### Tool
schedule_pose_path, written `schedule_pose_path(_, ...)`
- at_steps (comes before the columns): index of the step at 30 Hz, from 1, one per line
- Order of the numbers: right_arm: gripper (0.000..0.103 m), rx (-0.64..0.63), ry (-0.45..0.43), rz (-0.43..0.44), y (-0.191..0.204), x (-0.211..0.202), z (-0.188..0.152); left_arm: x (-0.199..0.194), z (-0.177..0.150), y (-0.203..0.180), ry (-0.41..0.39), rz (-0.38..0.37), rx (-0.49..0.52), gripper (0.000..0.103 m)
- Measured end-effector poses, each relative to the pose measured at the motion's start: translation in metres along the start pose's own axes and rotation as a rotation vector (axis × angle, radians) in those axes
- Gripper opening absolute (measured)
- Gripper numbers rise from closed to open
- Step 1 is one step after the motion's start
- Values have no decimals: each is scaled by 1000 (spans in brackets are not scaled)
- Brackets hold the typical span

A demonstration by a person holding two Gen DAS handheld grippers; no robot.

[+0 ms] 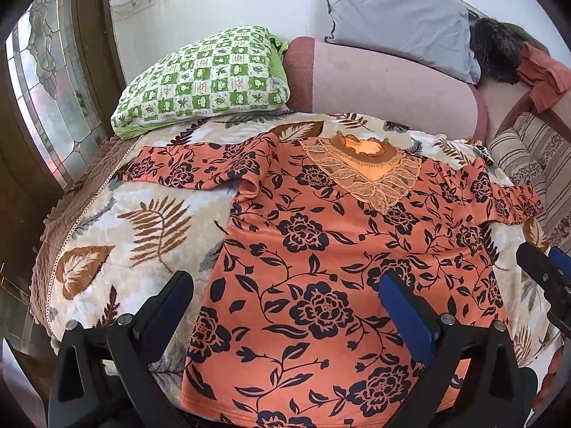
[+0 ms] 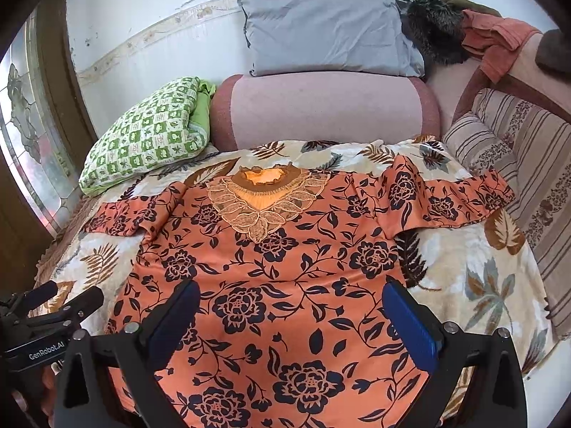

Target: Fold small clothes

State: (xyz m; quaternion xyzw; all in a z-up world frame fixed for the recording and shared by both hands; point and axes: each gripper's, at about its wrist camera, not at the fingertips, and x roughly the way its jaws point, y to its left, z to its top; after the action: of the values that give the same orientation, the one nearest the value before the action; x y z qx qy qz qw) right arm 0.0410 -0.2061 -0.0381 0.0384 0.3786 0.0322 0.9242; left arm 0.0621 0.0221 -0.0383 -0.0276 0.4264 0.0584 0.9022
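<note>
An orange top with dark blue flowers (image 1: pixel 321 249) lies flat and face up on the leaf-print blanket (image 1: pixel 135 221), lace collar at the far end, both short sleeves spread out. It also shows in the right wrist view (image 2: pixel 285 267). My left gripper (image 1: pixel 285 285) is open and empty, above the top's lower left part. My right gripper (image 2: pixel 291 296) is open and empty, above the top's lower middle. The right gripper shows at the right edge of the left wrist view (image 1: pixel 546 271). The left gripper shows at the left edge of the right wrist view (image 2: pixel 64 299).
A green checked pillow (image 1: pixel 203 78) lies at the far left. A pink bolster (image 1: pixel 385 85) and a grey pillow (image 1: pixel 399 18) stand behind the top. Striped cushions (image 2: pixel 517 157) line the right side. A glass door (image 1: pixel 46 82) is at the left.
</note>
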Motion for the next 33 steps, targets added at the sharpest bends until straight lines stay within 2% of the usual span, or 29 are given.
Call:
schedule_pose_path(6,103,4,-2,14,-3,5,4,4,3,1,4,-3,0,103)
schedule_pose_path(11,103,114,41,66,-42,20,2,25,0,14,44,-25,-25,103)
schedule_pose_path(14,103,246,50,60,-95,32,1,49,-8,23,98,-9,-44,103)
schedule_pose_path(17,103,397,29,50,-167,48,3,74,-16,28,150,10,-48,103)
schedule_pose_path(19,103,548,29,45,-227,67,4,91,-20,28,179,21,-46,103)
schedule_pose_path(24,102,886,16,70,-363,122,10,114,-20,26,192,23,-42,103)
schedule_pose_path(26,93,956,7,82,-394,140,15,122,-16,25,176,12,-50,103)
schedule_pose_path(28,92,997,-11,86,-423,159,25,130,-12,23,172,2,-54,103)
schedule_pose_path(33,89,1025,-11,40,-460,201,43,142,-2,15,144,-10,-52,103)
